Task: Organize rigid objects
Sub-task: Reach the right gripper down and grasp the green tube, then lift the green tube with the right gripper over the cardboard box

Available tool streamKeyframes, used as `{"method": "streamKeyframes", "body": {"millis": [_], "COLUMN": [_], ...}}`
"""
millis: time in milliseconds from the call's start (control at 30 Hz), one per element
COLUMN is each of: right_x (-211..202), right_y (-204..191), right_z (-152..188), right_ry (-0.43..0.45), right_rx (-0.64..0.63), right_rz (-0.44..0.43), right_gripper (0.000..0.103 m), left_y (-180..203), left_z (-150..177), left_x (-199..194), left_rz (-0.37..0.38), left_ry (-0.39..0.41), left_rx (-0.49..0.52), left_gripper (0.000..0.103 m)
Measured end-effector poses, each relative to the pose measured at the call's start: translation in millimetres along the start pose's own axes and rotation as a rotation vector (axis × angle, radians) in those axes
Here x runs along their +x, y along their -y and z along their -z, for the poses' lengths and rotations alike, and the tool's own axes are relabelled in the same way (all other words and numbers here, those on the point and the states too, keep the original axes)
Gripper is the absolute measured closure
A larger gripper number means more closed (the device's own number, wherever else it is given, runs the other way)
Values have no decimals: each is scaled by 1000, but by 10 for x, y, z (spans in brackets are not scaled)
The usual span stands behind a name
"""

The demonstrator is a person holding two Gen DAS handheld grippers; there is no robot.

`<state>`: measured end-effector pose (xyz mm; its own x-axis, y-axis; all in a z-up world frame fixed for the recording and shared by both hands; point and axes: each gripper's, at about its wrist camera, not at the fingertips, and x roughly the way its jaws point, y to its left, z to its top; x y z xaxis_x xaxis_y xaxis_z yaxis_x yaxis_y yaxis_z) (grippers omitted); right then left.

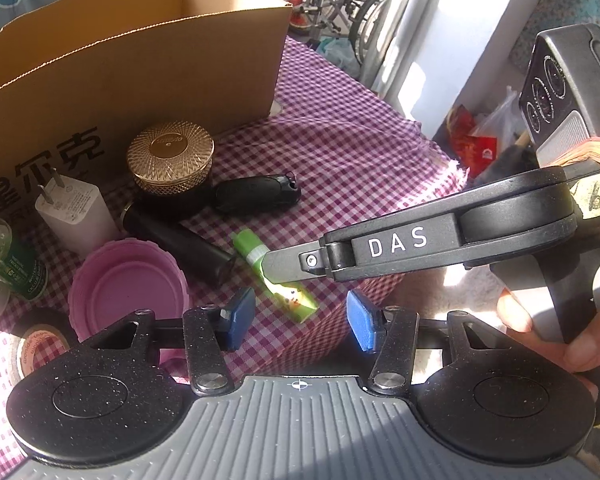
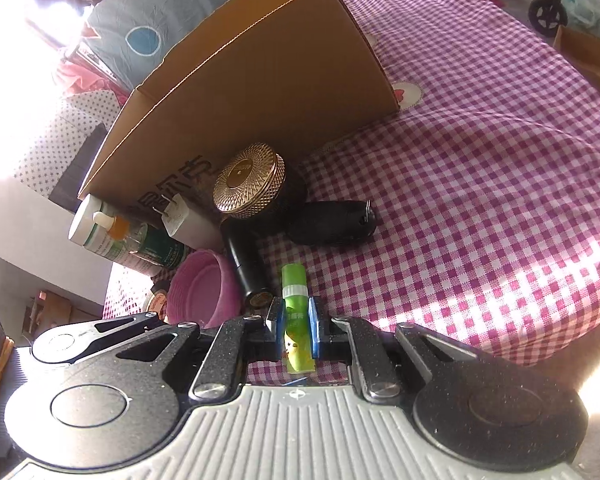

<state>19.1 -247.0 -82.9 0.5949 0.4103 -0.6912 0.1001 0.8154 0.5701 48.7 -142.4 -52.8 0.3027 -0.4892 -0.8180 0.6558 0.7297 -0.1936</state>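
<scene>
Right gripper (image 2: 294, 330) closed on the green glue stick (image 2: 294, 312), blue pads (image 2: 313, 328) pressed to its two sides; the stick lies on the checked cloth (image 2: 480, 200), cap end pointing away toward the clutter. Left gripper (image 1: 296, 320) open and holding nothing, its blue pads (image 1: 362, 326) set apart just short of the stick's near end (image 1: 278, 276). Seen from the left wrist, the right gripper's finger (image 1: 288, 266) crosses the middle of the stick, and a hand (image 1: 540, 320) grips that tool's handle at the right edge.

Close around the stick: a black tube (image 2: 248, 268) lying just to its left, a pink lid (image 2: 204, 292) beyond that, and a tape roll (image 1: 36, 344) at the cloth's near left. Behind these stand a gold-capped jar (image 2: 248, 184), a white plug adapter (image 1: 74, 208) with prongs up, and a green bottle (image 2: 140, 248) with another white container beside it. A black key fob (image 2: 332, 224) lies right of the jar. An open cardboard box (image 1: 140, 60) with printed characters rises directly behind the group, nearly touching the jar and adapter.

The cloth is purple-and-white gingham, sunlit at the right and frayed at one edge. Beyond it: a wheelchair (image 1: 340, 4), plastic bags on the floor, and a blue patterned fabric (image 2: 160, 20) behind the box
</scene>
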Motion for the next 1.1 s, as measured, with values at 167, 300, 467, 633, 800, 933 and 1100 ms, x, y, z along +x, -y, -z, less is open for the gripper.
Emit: {"method": "streamKeyframes", "body": {"millis": [167, 300, 467, 633, 800, 933, 1100], "right_x": [-29, 49, 100, 41, -173, -415, -624], "right_y": [36, -69, -107, -5, -62, -305, -846], "right_z": [-49, -95, -137, -93, -42, -91, -343], "right_ry": [-35, -72, -67, -39, 17, 81, 175], "right_rx": [-18, -89, -145, -75, -62, -112, -241], "right_rz": [-9, 3, -10, -45, -58, -76, -159], "right_gripper": [89, 87, 87, 87, 87, 87, 87], "left_y": [26, 56, 33, 64, 114, 144, -18], "left_z": [-63, -79, -89, -63, -44, -88, -309], "left_x": [119, 120, 114, 85, -111, -385, -920], "left_rz": [-58, -72, -88, -94, -83, -104, -172], "left_ry": [-18, -15, 2, 18, 72, 147, 272], "left_rx": [4, 17, 9, 25, 35, 51, 32], "left_gripper": [68, 69, 69, 69, 69, 69, 69]}}
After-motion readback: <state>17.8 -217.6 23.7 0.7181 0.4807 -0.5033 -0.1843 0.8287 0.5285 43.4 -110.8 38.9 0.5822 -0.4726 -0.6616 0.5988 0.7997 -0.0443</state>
